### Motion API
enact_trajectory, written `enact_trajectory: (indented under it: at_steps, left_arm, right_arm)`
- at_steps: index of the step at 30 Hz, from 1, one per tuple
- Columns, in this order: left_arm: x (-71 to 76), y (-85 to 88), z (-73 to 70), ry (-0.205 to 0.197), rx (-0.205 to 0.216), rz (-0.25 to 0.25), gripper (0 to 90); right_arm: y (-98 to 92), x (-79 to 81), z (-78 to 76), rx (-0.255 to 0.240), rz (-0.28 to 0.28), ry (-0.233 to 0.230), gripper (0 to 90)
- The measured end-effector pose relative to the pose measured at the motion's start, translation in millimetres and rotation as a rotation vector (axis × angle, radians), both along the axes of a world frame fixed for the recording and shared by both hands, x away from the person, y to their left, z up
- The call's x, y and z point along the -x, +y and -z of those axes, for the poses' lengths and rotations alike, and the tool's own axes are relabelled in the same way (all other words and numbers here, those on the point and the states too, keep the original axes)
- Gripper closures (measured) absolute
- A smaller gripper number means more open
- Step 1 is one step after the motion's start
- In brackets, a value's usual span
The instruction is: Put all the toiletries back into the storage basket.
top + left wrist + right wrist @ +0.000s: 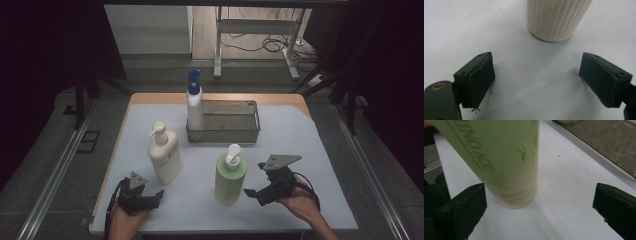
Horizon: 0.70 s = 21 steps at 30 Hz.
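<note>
A green pump bottle (230,175) with a white pump stands upright on the pale sheet near the front. My right gripper (254,179) sits just right of it, open, with its jaws pointing at the bottle. In the right gripper view the green bottle (506,157) rises beyond the left jaw, with nothing between the pads of the right gripper (540,210). A cream pump bottle (164,155) stands to the left. My left gripper (159,196) rests open in front of it. In the left gripper view the ribbed cream bottle (557,18) stands ahead of the left gripper (536,82), whose jaws are apart and empty.
A metal mesh basket (235,131) sits at the back centre of the table, and a white bottle with a blue cap (194,102) stands at its left end. The basket's edge (599,145) shows in the right gripper view. A wooden table edge (215,97) borders the sheet.
</note>
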<state>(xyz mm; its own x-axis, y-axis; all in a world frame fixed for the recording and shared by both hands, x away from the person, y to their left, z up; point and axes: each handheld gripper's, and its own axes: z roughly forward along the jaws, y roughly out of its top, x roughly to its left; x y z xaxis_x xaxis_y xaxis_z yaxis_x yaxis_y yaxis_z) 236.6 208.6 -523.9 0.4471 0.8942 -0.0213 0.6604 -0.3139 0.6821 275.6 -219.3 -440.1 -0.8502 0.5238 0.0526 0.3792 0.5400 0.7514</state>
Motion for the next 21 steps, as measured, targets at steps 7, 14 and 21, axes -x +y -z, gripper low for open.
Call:
enact_trajectory:
  at_steps: [7,14,21]
  left_arm:
    - [0.0,0.1,0.0,0.001,0.001,0.000,12.6]
    - [0.1,-0.2,0.0,0.002,0.003,-0.002,12.6]
    - [0.2,-0.2,0.0,0.001,0.002,-0.003,12.6]
  right_arm:
    - [15.2,1.2,-8.5,-0.014,-0.035,-0.016,0.0]
    - [27.3,2.2,-13.1,-0.009,-0.057,-0.030,0.0]
    - [41.5,0.6,-16.4,-0.014,-0.076,-0.031,0.0]
